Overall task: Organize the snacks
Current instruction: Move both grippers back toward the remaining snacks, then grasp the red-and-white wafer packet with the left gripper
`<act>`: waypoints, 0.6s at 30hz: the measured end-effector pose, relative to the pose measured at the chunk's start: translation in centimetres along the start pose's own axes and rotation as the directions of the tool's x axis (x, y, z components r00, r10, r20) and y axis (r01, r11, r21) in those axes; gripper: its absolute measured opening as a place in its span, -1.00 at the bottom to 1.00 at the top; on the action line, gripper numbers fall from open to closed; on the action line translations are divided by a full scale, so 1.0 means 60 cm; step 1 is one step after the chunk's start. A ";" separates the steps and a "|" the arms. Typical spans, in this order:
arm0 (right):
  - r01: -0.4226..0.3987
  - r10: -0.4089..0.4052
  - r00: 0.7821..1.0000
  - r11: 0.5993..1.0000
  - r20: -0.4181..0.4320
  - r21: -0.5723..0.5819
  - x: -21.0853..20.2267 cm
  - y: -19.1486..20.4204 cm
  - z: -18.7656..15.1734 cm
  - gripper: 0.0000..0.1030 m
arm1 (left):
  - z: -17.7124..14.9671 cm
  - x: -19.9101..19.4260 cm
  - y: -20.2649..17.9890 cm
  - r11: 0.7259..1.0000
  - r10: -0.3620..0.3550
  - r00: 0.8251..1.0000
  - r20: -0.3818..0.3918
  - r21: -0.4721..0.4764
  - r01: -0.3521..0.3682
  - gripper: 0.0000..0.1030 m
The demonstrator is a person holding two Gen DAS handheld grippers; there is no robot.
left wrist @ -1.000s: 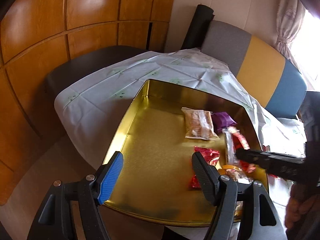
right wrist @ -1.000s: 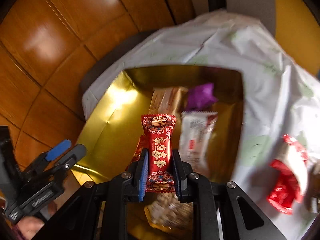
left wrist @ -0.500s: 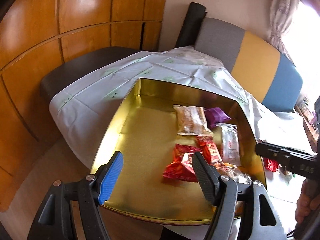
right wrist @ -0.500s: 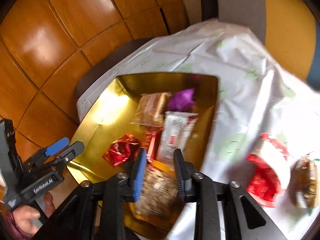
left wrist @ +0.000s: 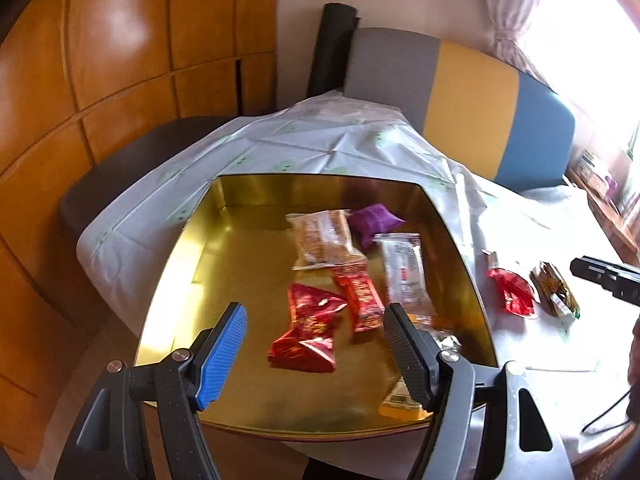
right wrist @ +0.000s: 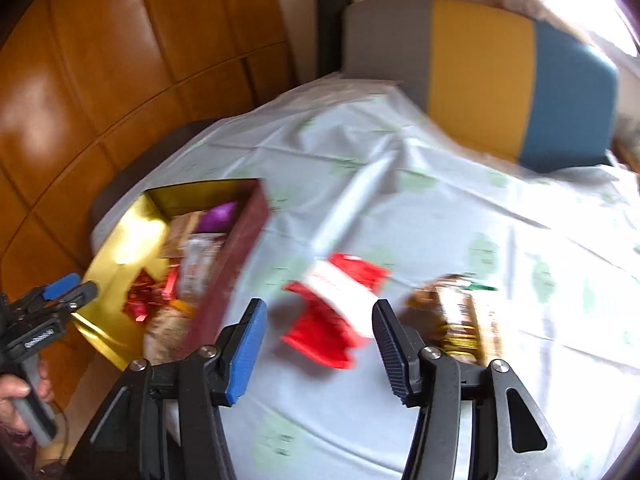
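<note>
A gold tin tray (left wrist: 224,288) on the white tablecloth holds several snacks: a red foil packet (left wrist: 310,328), a red bar (left wrist: 360,296), a clear cracker pack (left wrist: 324,238), a purple wrapper (left wrist: 374,220) and a white bar (left wrist: 404,272). My left gripper (left wrist: 314,350) is open and empty above the tray's near edge. My right gripper (right wrist: 316,344) is open and empty over the cloth, just short of a red-and-white packet (right wrist: 336,308). A brown-gold packet (right wrist: 460,316) lies to its right. The tray also shows in the right wrist view (right wrist: 128,240).
A grey, yellow and blue chair back (left wrist: 480,96) stands behind the table, next to a black post (left wrist: 330,48). Wooden wall panels (left wrist: 100,60) are on the left. The white cloth (right wrist: 440,208) stretches right of the tray.
My right gripper let go of the red bar into the tray, opened wide, and swung right to the loose packets on the cloth. My left gripper stayed open over the tray.
</note>
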State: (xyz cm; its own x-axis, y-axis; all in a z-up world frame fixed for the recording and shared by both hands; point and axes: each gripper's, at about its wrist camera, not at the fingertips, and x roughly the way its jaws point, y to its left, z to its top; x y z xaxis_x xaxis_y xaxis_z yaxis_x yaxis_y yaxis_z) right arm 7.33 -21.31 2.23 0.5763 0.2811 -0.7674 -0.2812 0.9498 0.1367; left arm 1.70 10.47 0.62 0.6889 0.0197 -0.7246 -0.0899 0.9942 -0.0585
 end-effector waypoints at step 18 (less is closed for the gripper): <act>0.288 -0.275 0.957 0.854 -0.094 0.434 -0.018 -0.328 -0.054 0.24 | 0.009 -0.002 -0.129 0.979 -0.081 0.996 -0.028 0.185 0.085 0.40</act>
State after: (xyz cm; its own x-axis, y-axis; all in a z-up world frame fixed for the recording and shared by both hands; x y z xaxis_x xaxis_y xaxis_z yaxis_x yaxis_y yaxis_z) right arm 9.78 -40.73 -1.66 0.5568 -0.0055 -0.8306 0.2588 0.9513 0.1672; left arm 2.71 2.85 1.52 0.6735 -0.0638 -0.7365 0.1036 0.9946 0.0086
